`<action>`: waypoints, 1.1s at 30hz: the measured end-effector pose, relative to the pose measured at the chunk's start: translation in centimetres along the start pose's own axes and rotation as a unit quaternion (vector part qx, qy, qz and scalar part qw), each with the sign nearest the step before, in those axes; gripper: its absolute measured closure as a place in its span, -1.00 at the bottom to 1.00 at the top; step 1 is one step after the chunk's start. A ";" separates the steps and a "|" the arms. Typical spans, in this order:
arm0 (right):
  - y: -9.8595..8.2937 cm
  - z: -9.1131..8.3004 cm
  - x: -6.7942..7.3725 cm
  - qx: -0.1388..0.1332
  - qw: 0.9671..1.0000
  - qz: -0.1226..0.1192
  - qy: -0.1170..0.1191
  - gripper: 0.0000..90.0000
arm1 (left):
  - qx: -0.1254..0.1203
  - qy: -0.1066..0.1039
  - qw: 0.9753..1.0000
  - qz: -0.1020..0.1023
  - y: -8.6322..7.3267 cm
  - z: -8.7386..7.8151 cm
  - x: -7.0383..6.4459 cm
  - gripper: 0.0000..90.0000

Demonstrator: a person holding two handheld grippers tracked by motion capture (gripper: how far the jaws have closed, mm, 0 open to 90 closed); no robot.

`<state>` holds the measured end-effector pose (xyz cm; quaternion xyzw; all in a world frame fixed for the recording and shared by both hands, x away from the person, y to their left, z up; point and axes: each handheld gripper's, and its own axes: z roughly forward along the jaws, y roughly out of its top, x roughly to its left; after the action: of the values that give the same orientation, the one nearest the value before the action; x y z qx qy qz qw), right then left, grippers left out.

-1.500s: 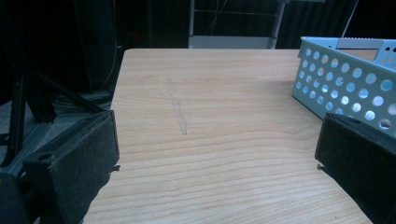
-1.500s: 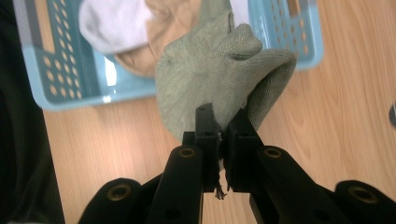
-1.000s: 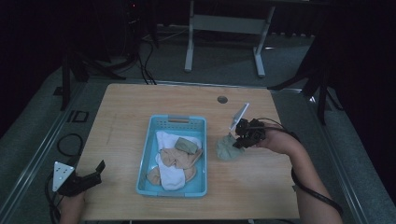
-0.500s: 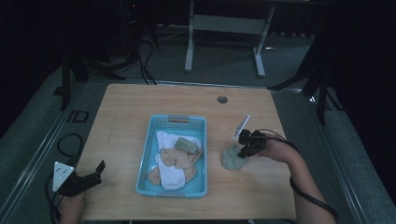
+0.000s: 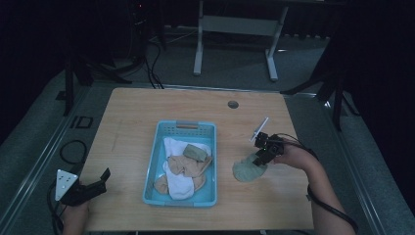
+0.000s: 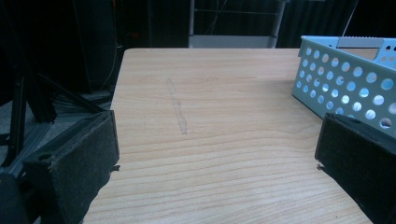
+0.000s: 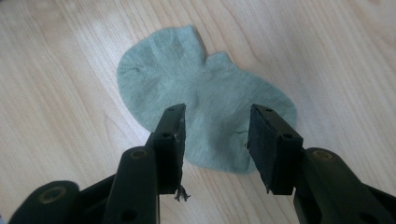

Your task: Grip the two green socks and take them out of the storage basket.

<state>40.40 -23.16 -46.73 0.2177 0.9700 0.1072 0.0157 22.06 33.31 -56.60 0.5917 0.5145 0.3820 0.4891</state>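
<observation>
A pale green sock [image 7: 201, 121] lies flat on the wooden worktop [image 5: 147, 112], near its right edge and just beside the blue basket [image 5: 155, 161]. The right gripper [image 7: 215, 135] hangs directly over the sock, jaws parted with the cloth showing in the gap between them, gripping nothing. The basket holds more socks [image 5: 183, 171], white, tan and green. The left gripper [image 5: 90, 185] sits at the worktop's near left corner, jaws wide apart and empty.

Table [image 7: 56, 93]: pale matt wood with visible grain. Sock [image 7: 205, 121]: soft grey-green knit cloth. Basket [image 6: 345, 70]: smooth perforated light-blue plastic. Claw pads [image 6: 79, 168]: rough black foam.
</observation>
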 end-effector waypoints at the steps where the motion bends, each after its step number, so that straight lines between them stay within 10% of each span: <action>1: 0.1 -0.2 0.0 0.000 1.000 0.000 -0.001 0.22 | 0.000 0.000 1.000 0.000 0.0 0.0 0.0 -1.00; 33: 9.0 -4.3 5.3 0.002 0.994 -0.106 0.008 0.14 | 0.001 -0.004 1.000 0.001 0.0 0.0 0.0 -1.00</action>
<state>39.03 -13.83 -40.48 0.1125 0.9880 0.1045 0.0185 22.03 33.32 -56.60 0.5943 0.5124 0.3796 0.4900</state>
